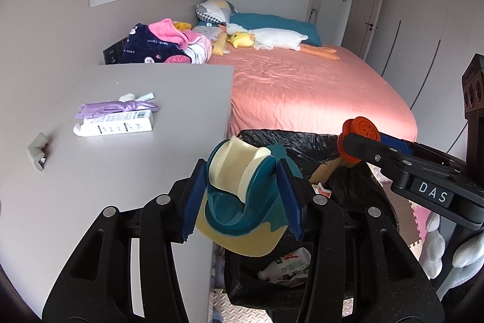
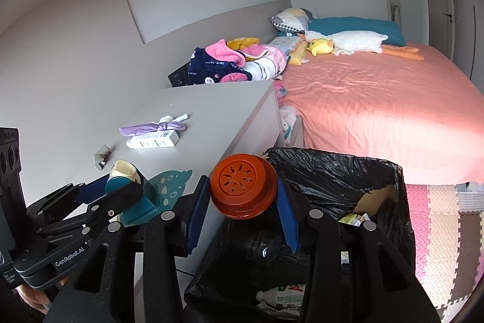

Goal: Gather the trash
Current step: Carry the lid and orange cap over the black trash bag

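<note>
Both tools pinching trash: left tool [image 1: 242, 196] on teal holder [image 1: 242, 186], right tool [image 2: 242, 211] on orange lid [image 2: 243, 189]. Best release only once squarely above the bin [image 2: 332, 168] ahead.

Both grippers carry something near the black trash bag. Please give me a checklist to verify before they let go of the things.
1. Left gripper grips the teal and cream plastic holder: ok, pads press both sides.
2. Right gripper grips the round orange plastic lid: ok.
3. Bin lined with the black plastic bag stands open: ok, with trash already inside.
4. Orange lid above the bag opening: ok, seemingly just over its near edge.
5. Teal holder above the opening: cannot tell; it hangs at the edge between the grey table and the bag.
6. The two grippers apart: ok, no contact seen.
</note>
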A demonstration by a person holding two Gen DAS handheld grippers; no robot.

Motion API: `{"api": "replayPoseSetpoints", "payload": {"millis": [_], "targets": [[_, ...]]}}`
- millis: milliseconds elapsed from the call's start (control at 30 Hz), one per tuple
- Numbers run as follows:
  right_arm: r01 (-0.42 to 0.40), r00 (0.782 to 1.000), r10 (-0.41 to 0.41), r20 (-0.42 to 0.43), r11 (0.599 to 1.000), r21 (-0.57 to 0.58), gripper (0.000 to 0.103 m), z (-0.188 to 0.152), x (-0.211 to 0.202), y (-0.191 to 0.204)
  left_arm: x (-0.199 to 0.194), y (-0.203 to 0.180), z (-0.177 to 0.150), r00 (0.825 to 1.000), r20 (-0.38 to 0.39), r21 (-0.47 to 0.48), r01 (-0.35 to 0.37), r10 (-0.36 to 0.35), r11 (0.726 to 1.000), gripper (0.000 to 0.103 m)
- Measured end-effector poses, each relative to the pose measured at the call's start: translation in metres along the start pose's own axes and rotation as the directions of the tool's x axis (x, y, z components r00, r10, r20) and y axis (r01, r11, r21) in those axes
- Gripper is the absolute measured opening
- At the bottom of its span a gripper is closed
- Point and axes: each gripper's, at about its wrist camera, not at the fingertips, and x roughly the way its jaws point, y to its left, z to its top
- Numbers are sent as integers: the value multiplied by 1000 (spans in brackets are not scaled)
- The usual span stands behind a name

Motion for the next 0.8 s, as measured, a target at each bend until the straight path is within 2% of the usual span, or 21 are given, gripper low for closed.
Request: {"api": "replayPoseSetpoints", "payload": {"millis": [800], "targets": [[146,988,-149,27,985,96,45,-7,-27,-70,35,-70,3,989,-73,115,137,-129,984,46]]}}
